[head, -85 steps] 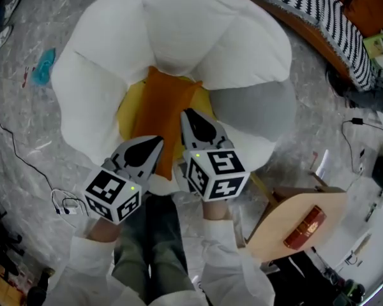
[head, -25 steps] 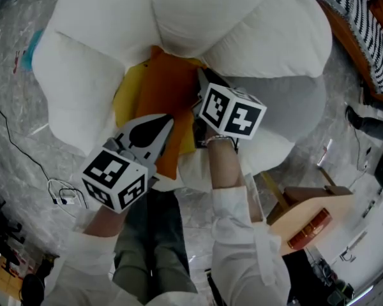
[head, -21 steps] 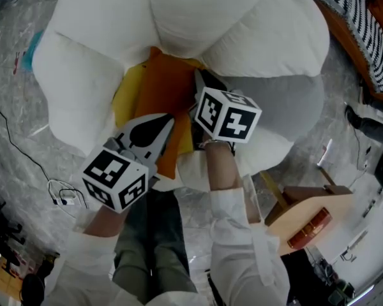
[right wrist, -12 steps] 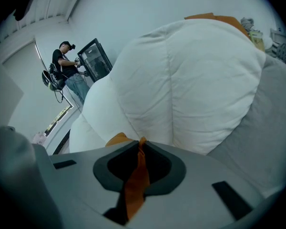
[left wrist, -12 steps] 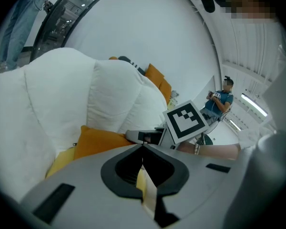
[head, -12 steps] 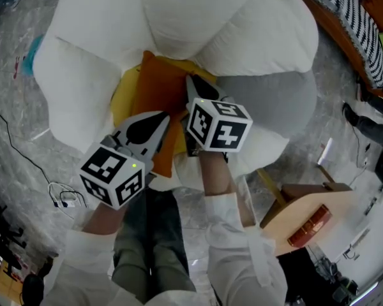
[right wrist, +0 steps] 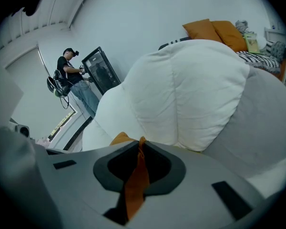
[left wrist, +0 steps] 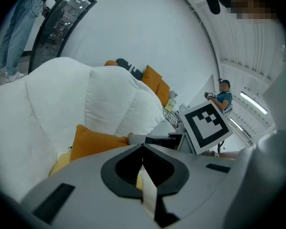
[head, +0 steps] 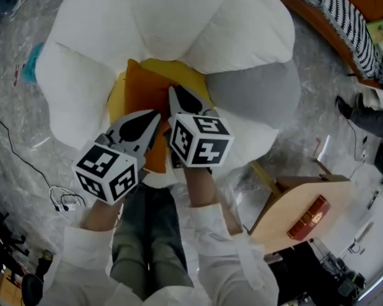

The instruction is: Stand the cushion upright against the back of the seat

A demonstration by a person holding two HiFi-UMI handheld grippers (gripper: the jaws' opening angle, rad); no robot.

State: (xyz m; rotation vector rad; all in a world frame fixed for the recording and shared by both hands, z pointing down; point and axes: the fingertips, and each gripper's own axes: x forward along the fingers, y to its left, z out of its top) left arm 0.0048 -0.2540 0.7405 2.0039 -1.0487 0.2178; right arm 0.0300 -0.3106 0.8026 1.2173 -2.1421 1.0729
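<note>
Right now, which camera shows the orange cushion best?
The head view: the orange cushion shows its broad face against the white seat. The left gripper view catches one corner; the right gripper view, only a thin strip.

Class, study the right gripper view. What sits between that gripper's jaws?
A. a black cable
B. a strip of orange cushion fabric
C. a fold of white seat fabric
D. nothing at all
B: the jaws of the right gripper, which have just been closing, are pressed on a strip of the orange cushion.
</note>
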